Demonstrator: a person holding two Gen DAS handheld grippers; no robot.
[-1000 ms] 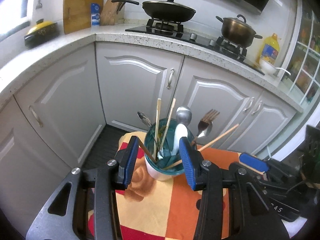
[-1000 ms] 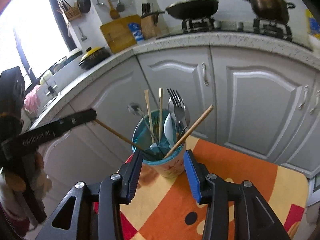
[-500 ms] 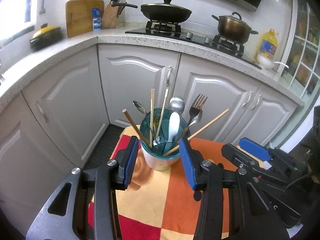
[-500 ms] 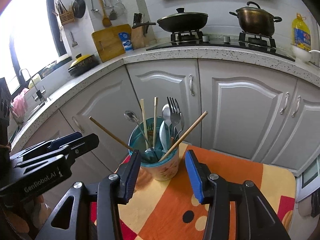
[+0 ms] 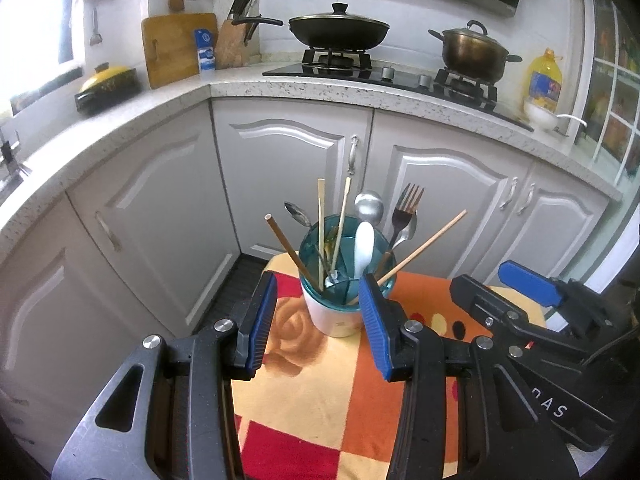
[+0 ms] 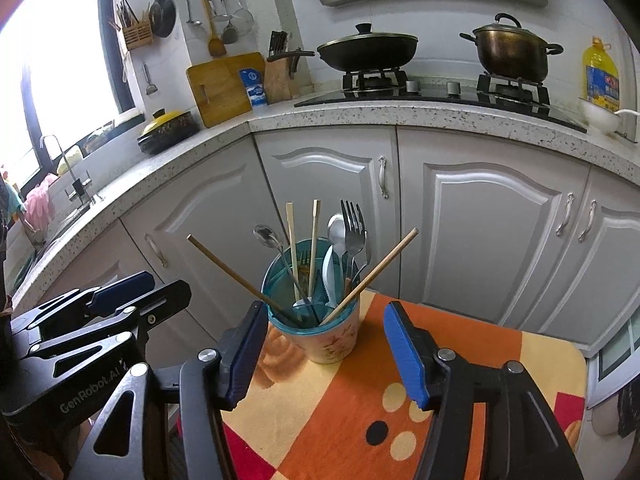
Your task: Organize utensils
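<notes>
Nearest, the left gripper (image 5: 316,300) and right gripper (image 6: 324,334) both stand unclenched with nothing grasped — the right one's jaws have just been opening. Just past them the utensil holder (image 6: 326,330), full of chopsticks, spoons and a fork (image 6: 354,226), stands upright on the orange patterned cloth (image 6: 352,420). Beyond — white cabinets (image 6: 480,220), speckled countertop (image 6: 400,116), stove with a wok (image 6: 368,50) and pot (image 6: 510,48).
</notes>
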